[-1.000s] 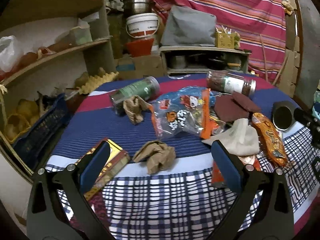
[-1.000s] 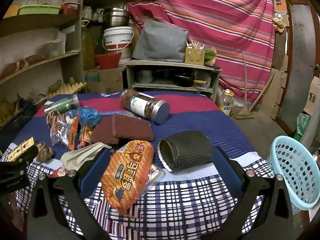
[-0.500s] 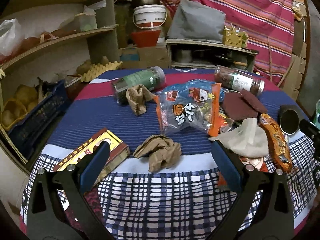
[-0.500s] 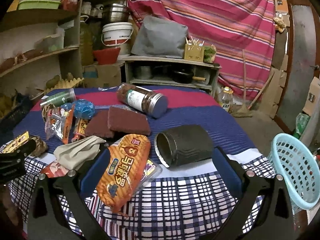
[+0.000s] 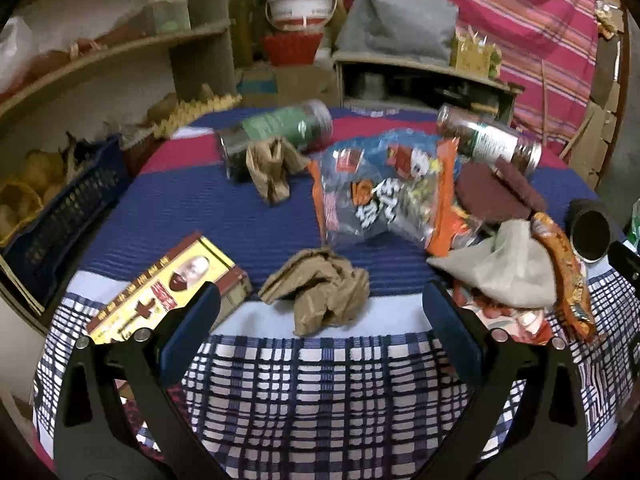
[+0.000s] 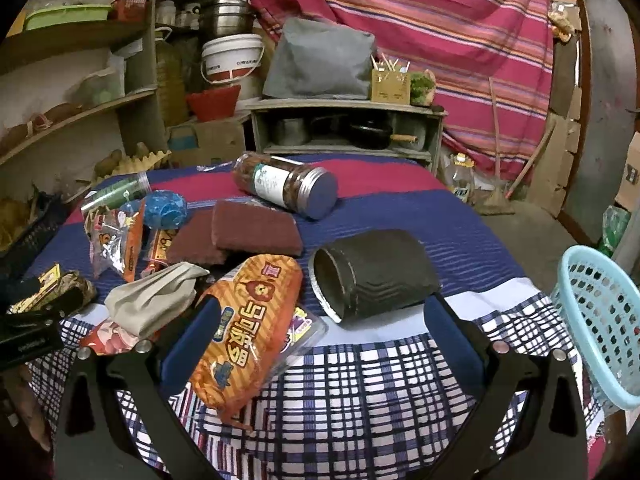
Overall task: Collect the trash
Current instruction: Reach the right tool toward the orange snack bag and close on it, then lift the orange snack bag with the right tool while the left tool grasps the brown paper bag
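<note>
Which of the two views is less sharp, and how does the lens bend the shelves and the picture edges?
Left wrist view: softer, motion blur smears the green-label jar and the shelves behind. Right wrist view: sharper, the lettering on the orange snack bag shows clearly. Both: fisheye bows the shelves, corners are black, light is dim and warm.

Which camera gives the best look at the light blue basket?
The right wrist view. The light blue basket appears at the right edge beside the table, with its rim and perforated wall visible, though partly cropped. The left wrist view does not show it at all.
</note>
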The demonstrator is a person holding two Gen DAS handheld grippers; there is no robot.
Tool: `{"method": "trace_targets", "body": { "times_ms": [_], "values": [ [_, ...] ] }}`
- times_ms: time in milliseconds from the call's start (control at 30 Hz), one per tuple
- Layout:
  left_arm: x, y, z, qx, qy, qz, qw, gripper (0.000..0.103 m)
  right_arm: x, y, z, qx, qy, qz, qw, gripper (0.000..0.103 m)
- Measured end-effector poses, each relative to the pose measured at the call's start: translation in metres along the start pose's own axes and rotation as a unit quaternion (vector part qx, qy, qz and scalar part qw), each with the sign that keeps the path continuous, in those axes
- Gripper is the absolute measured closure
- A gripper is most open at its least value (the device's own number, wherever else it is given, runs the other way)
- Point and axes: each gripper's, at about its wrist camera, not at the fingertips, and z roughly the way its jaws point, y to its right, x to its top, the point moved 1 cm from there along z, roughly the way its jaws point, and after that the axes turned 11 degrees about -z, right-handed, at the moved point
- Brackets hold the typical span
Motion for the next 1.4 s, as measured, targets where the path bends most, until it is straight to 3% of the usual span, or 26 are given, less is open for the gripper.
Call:
{"method": "trace_targets", "body": {
  "times_ms": [100,300,467,600,800,1100,1300,1400],
  "values": [
    [0.003,-0.006,0.006,-0.008,-0.016,-0.012,0.9998,0.011,-0.001,0.003,0.004,0.006,-0.006,0.007,1.000,0.004],
    [0.005,-0.011,0.027,-0.021,-0.066,-0.023,0.9973,0.039,0.000,-0.001,0.002,0.004,-0.002,-0.006,1.000,0.004],
    [0.005,-0.003,0.023,-0.008,-0.044,0.003,0.9990,0.047,-0.002,-0.012,0.006,0.019,-0.014,-0.033,0.999,0.005],
    [0.004,0.004,0.022,-0.011,-0.044,0.020,0.9988,0.053,-0.003,-0.023,0.013,0.043,-0.035,-0.050,0.997,0.018],
    [0.003,0.006,0.001,-0.013,-0.023,0.035,0.9991,0.056,-0.003,-0.038,-0.001,0.066,-0.034,-0.061,0.995,0.019],
    [-0.009,0.002,-0.014,-0.018,-0.023,0.022,0.9993,0.056,-0.010,-0.052,0.007,0.049,-0.065,-0.081,0.993,0.020],
    [-0.008,0.002,-0.019,-0.024,-0.018,0.017,0.9994,0.056,-0.014,-0.046,0.013,0.064,-0.082,-0.063,0.993,0.050],
    [-0.009,0.001,-0.019,-0.025,-0.018,0.013,0.9994,0.056,-0.015,-0.043,0.014,0.065,-0.085,-0.057,0.993,0.051]
  ]
}}
